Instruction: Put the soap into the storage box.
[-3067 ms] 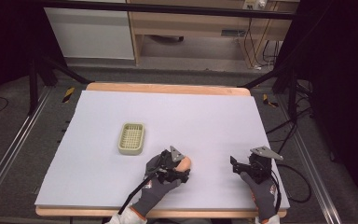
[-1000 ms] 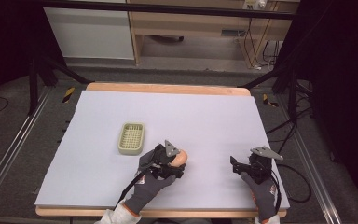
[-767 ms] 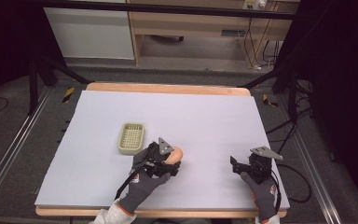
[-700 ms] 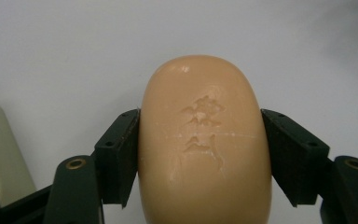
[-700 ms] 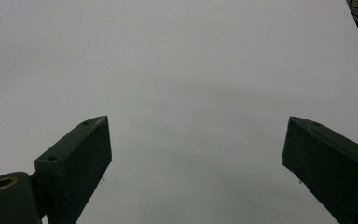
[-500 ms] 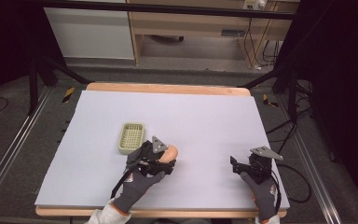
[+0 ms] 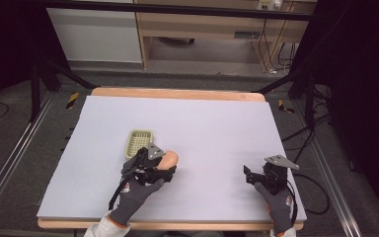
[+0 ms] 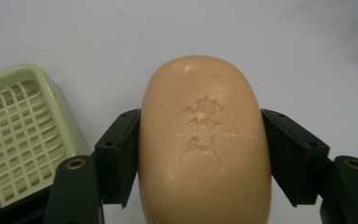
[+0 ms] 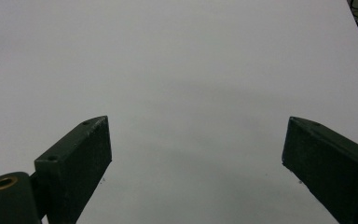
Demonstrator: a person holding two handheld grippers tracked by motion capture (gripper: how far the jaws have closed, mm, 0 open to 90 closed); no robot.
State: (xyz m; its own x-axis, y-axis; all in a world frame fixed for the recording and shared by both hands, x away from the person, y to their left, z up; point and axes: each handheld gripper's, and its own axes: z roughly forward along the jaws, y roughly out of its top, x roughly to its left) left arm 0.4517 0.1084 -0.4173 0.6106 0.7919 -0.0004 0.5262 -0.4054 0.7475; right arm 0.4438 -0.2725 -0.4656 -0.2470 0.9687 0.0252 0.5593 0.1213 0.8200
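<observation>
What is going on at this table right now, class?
A person holds a gripper in each hand. The left gripper is shut on a peach-coloured bar of soap, carried just beside a pale green slatted soap dish on the white table. The soap is not yet in the dish. The right gripper rests apart on the table, jaws open and holding nothing.

High view looks down on the whole table (image 7: 202,113); gripper views sit close, sharing that same white tabletop.
</observation>
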